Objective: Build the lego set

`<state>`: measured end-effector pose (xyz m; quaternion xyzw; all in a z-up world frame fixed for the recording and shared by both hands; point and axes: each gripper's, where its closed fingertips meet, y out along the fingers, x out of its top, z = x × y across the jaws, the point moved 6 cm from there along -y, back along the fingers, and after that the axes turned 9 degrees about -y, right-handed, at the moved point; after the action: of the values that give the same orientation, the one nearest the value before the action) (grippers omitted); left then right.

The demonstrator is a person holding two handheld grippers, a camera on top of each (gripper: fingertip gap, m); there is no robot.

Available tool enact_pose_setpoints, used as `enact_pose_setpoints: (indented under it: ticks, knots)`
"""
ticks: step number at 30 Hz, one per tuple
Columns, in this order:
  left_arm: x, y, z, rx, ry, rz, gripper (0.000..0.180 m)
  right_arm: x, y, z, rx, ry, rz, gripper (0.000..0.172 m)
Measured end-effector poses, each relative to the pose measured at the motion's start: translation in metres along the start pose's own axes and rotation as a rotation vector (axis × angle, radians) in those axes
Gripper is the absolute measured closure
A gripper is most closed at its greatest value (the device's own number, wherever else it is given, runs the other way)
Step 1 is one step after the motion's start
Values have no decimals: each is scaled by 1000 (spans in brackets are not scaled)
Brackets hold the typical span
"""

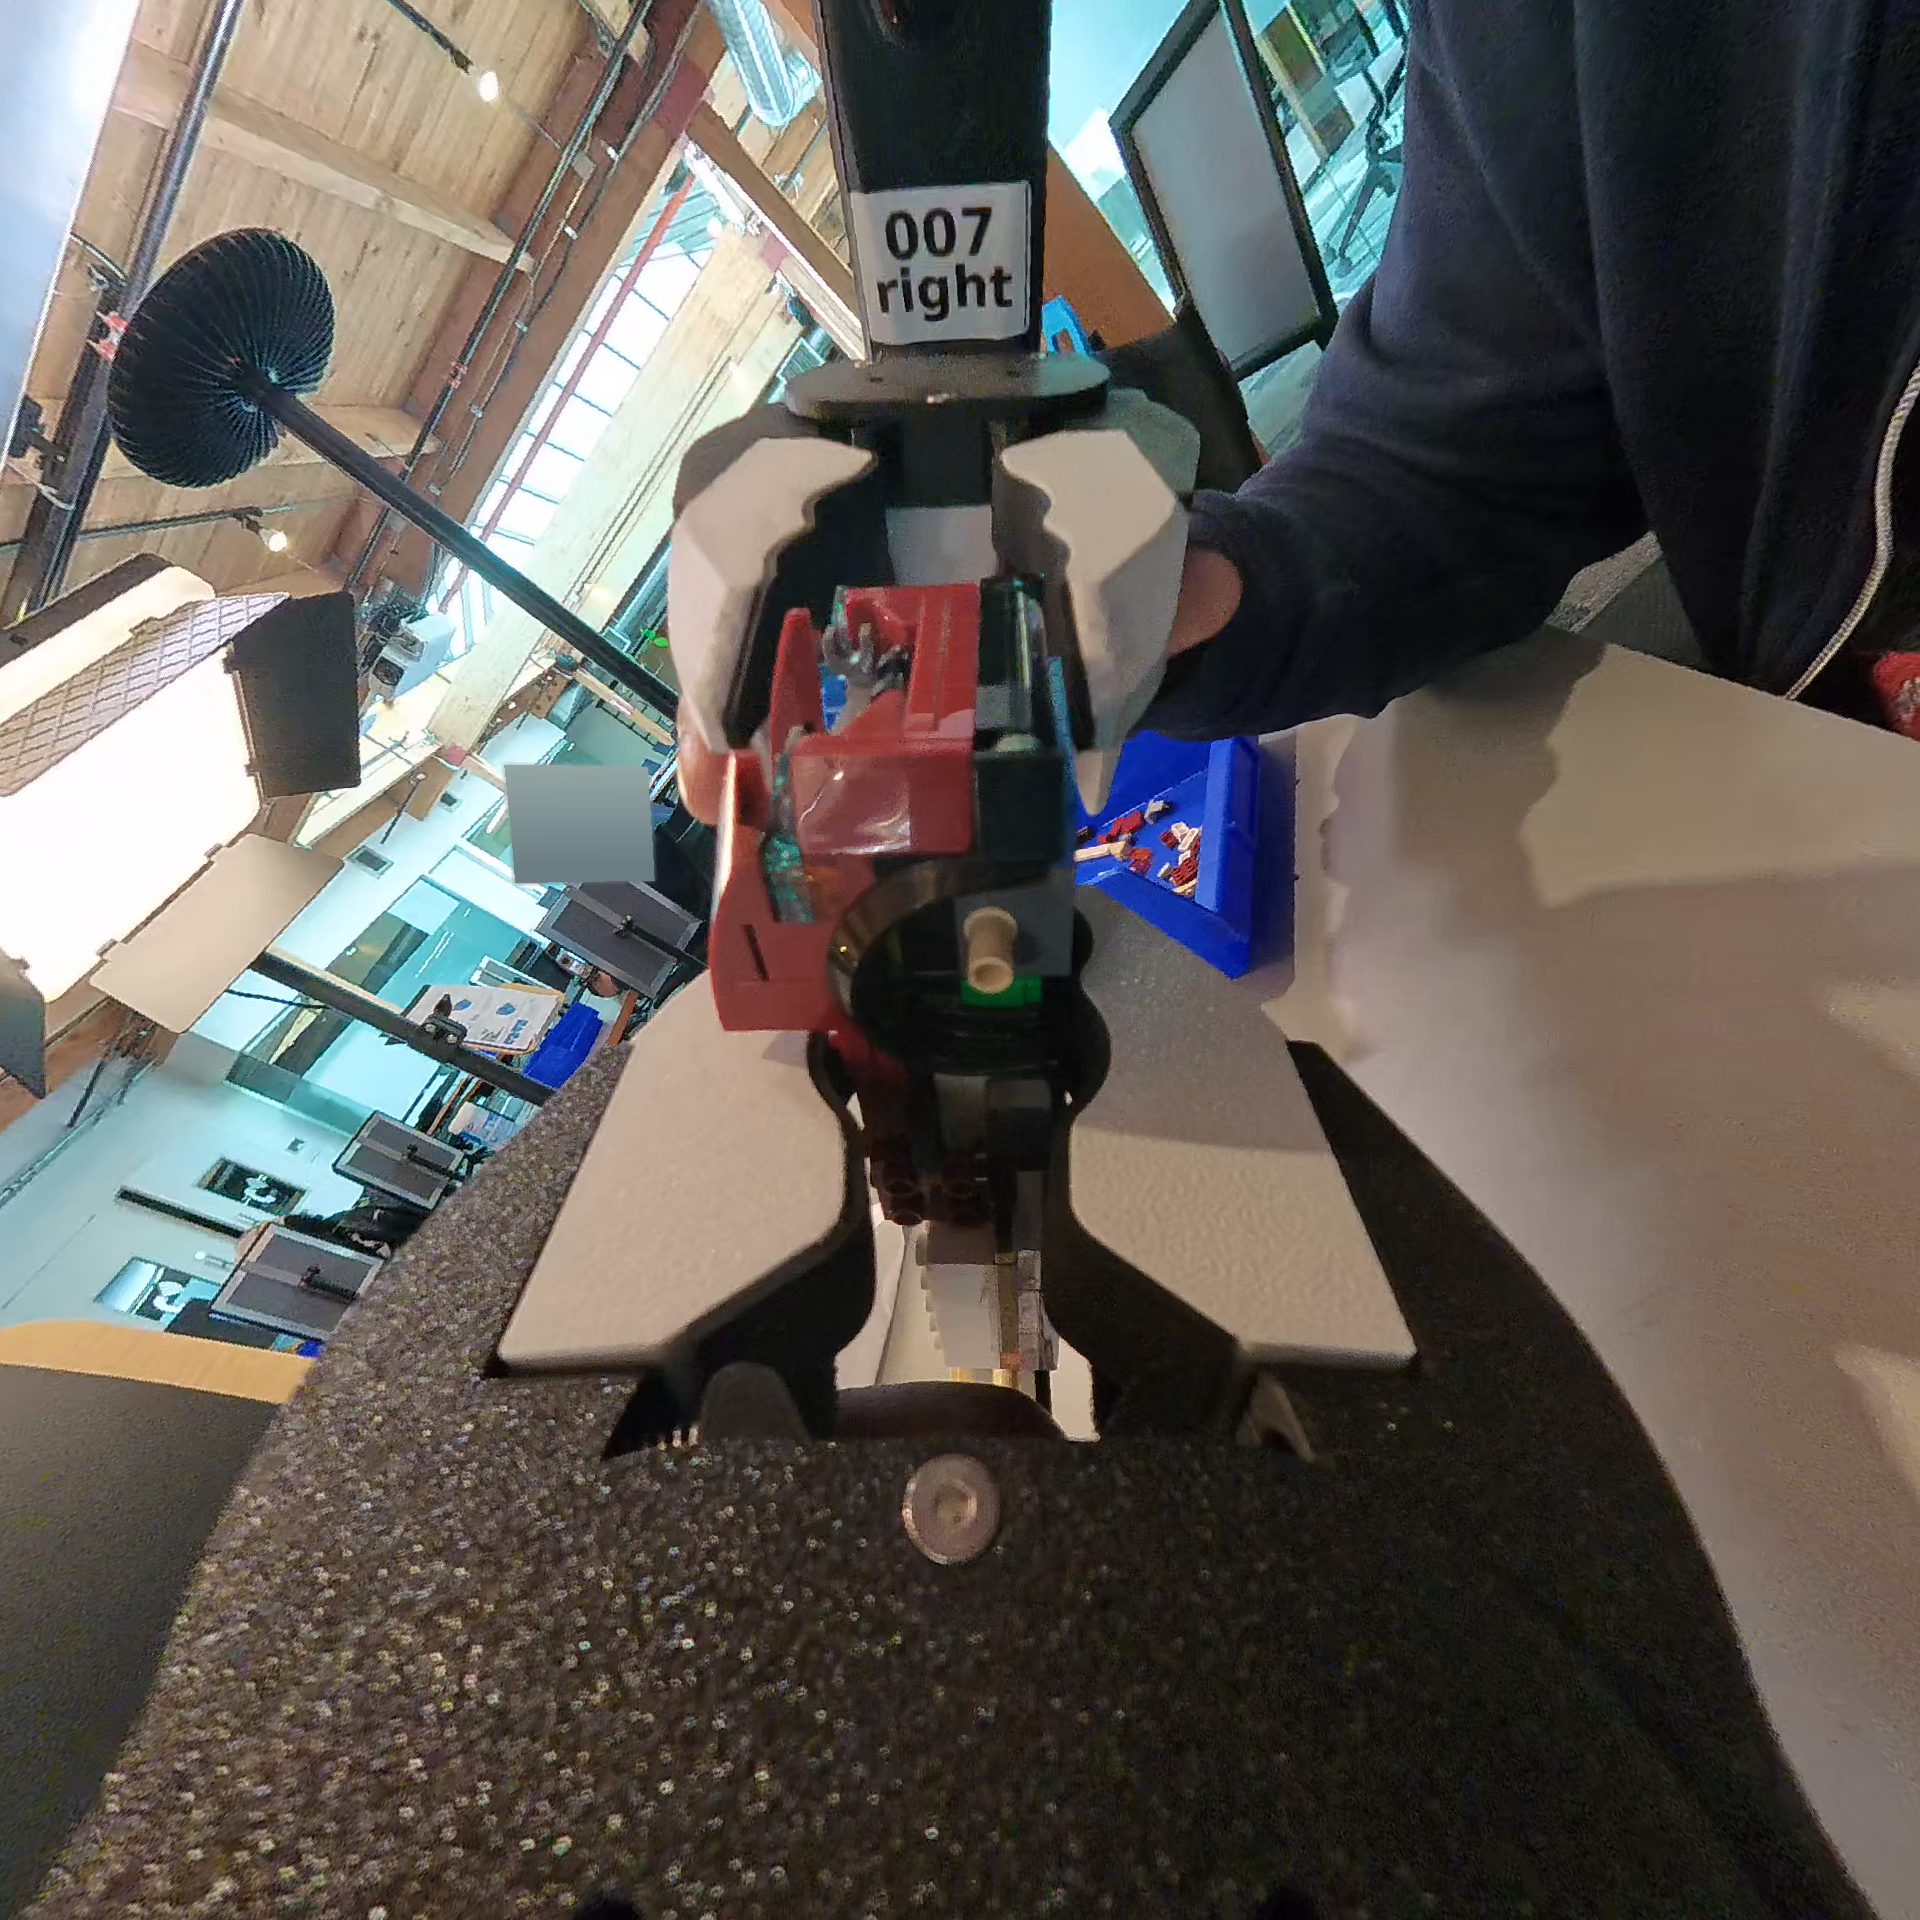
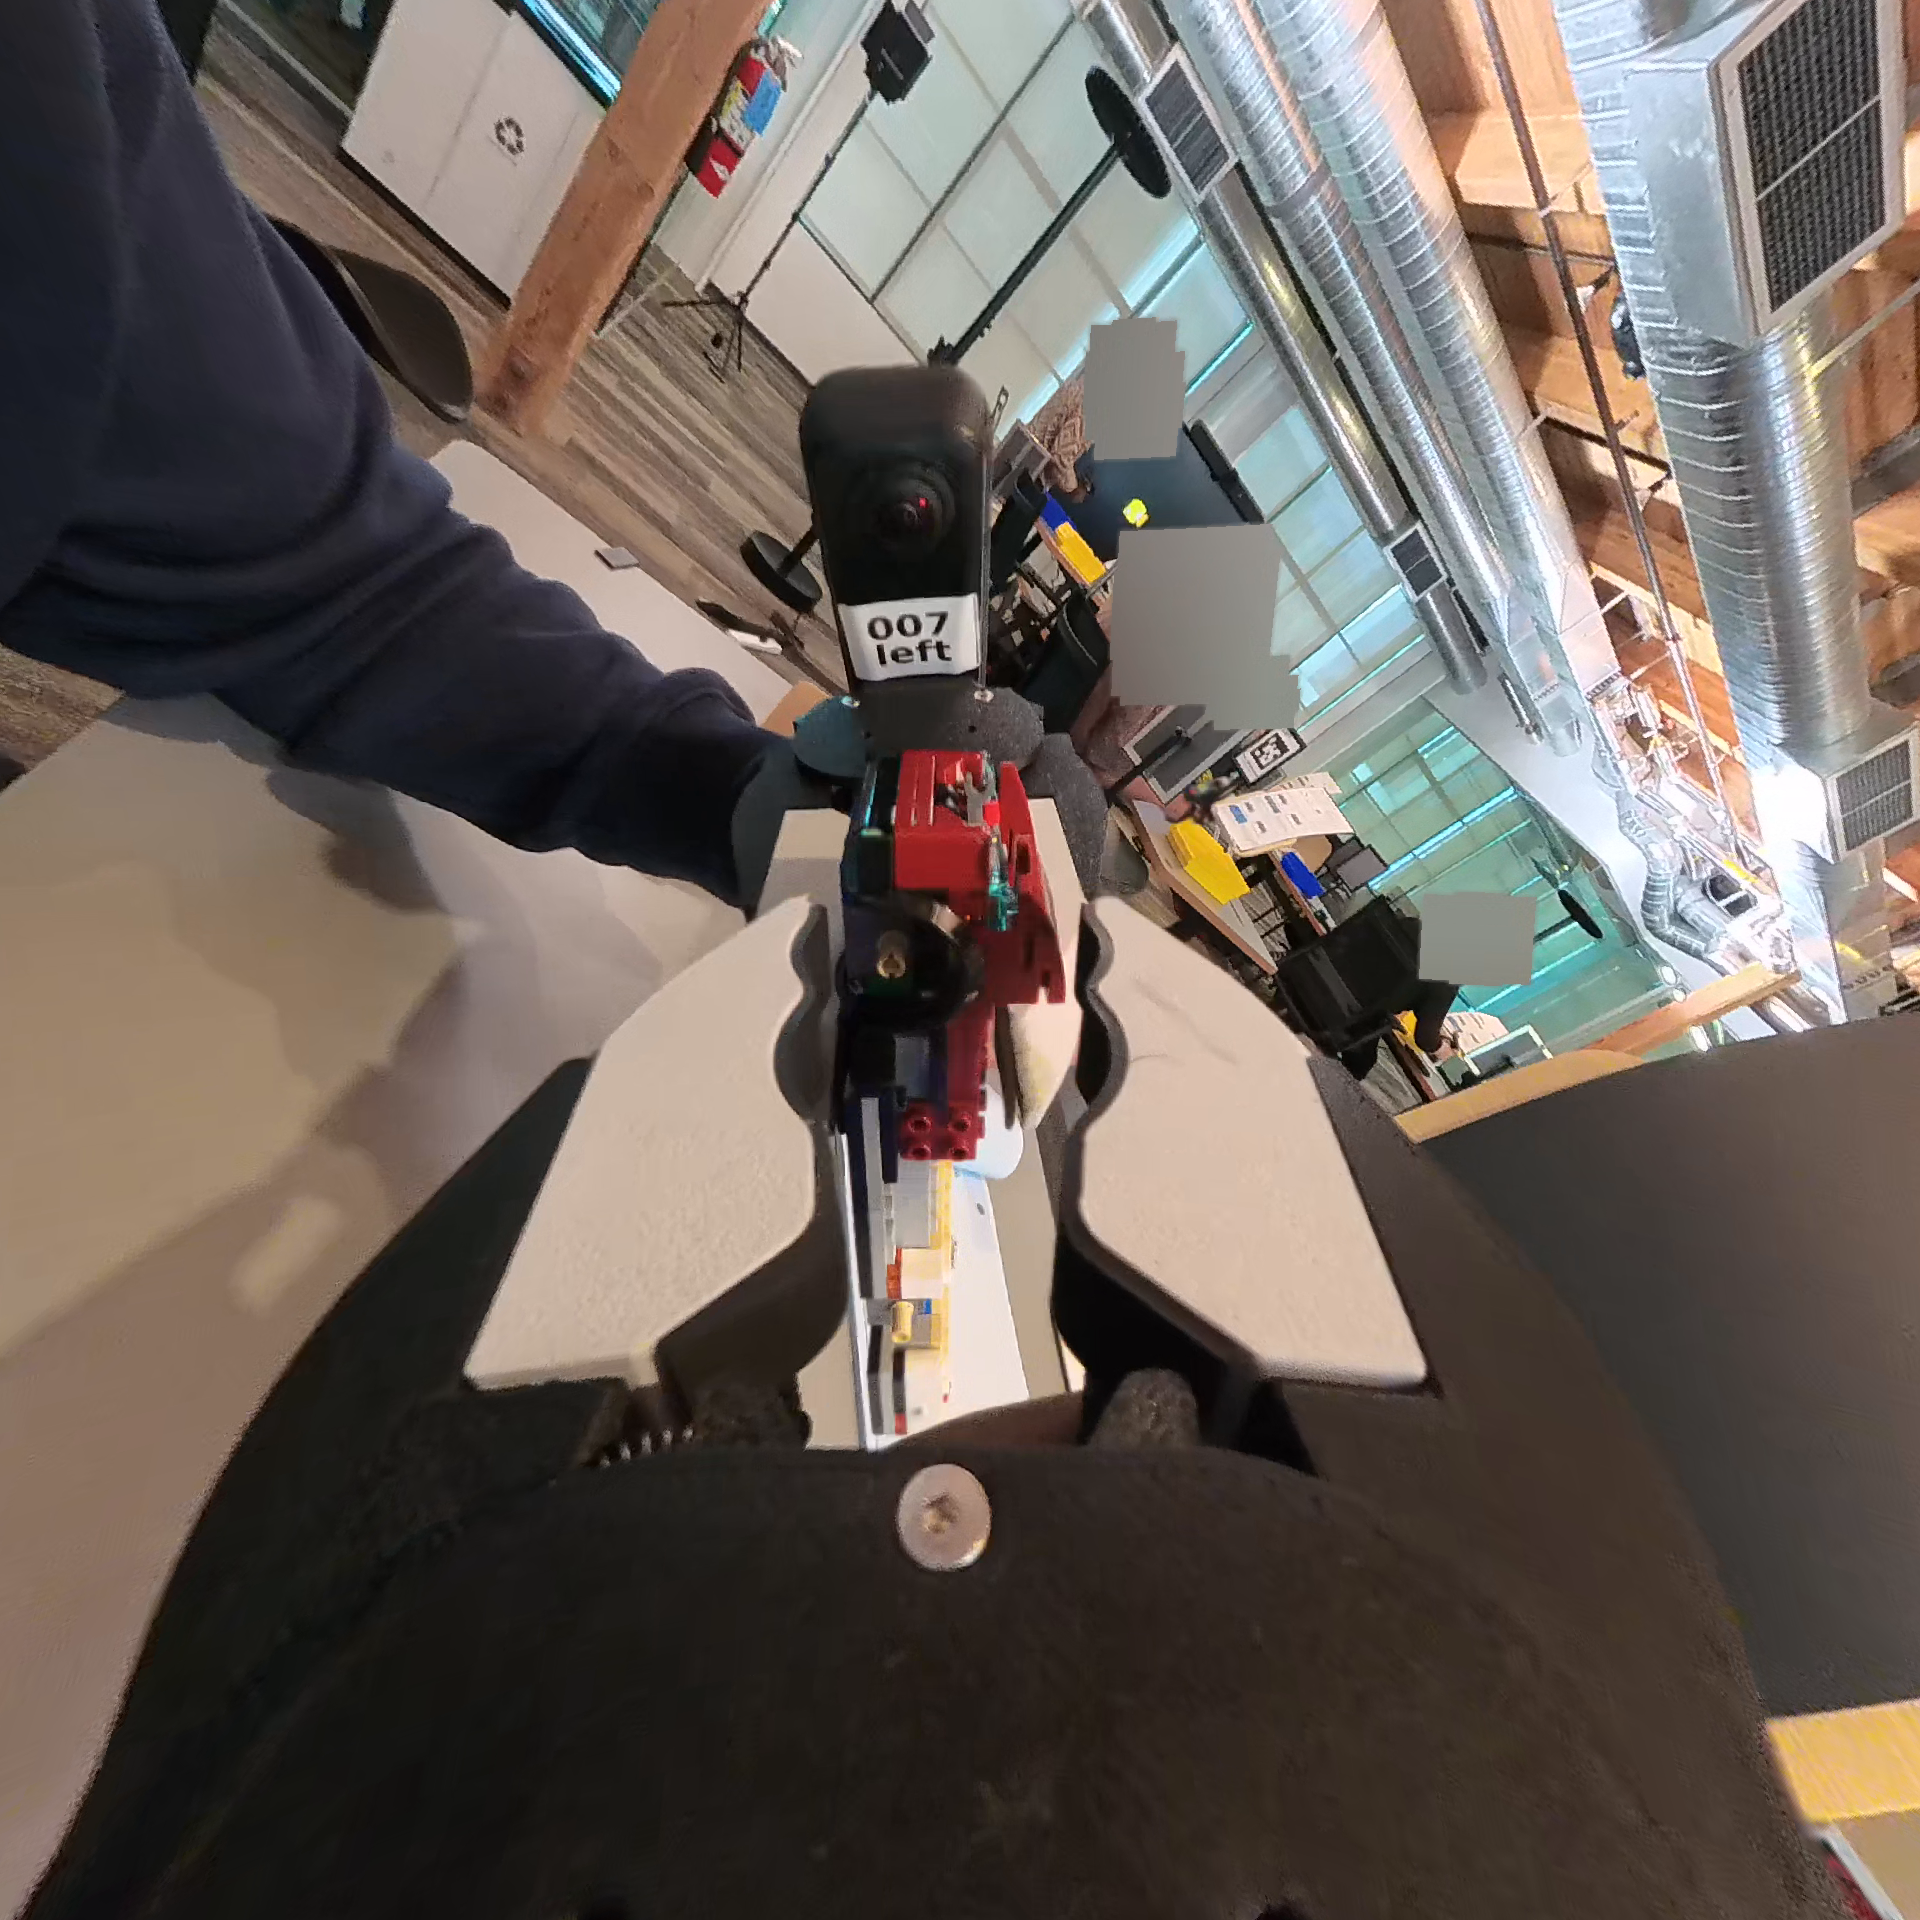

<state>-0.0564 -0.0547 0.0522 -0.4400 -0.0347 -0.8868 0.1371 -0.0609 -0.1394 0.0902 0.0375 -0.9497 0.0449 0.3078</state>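
Both grippers meet nose to nose above the white table (image 1: 1662, 935), with one brick-built model (image 1: 883, 831) between them. The model is long and narrow: a glossy red shell with a clear tinted panel on one side, black and dark blue bricks on the other, a black round part carrying a tan peg above a small green piece, dark red studded bricks lower down, and white, yellow and grey bricks at the end nearest each camera. A small grey tool-shaped piece sits in the red recess at the top. The left gripper (image 1: 940, 1049) has its grey fingers (image 1: 727, 1143) set narrow around the black round part of the model, and the pads lie against its sides. The right gripper (image 2: 940, 997) has its fingers (image 2: 696, 1091) a little wider; in the right wrist view the left-hand finger lies along the dark blue side, while a gap shows between the red side and the other finger (image 2: 1195, 1091). In the left wrist view the same right gripper's fingers flank the red and black top of the model. A dark blue sleeve (image 1: 1455, 520) reaches in behind. A blue bin (image 1: 1226, 914) of loose red and white bricks sits on the table just beyond the model.
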Motion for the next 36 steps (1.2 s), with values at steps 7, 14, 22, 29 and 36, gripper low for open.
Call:
enact_pose_setpoints:
  ticks: [7, 14, 22, 29, 36]
  knots:
    - [-1, 1, -1, -1, 1, 2, 145, -4, 3, 1, -4, -4, 16, 129]
    - [0, -1, 0, 5, 2, -6, 145, -3, 3, 2, -24, -22, 13, 130]
    - [-2, 0, -1, -6, -5, 0, 145, -4, 3, 3, -7, -28, 30, 131]
    - [-2, 0, -1, -13, -9, 1, 145, -4, 4, 4, -8, -58, 29, 131]
    - [-6, 4, -5, -37, -6, 23, 146, -4, 3, 7, 30, -84, 39, 132]
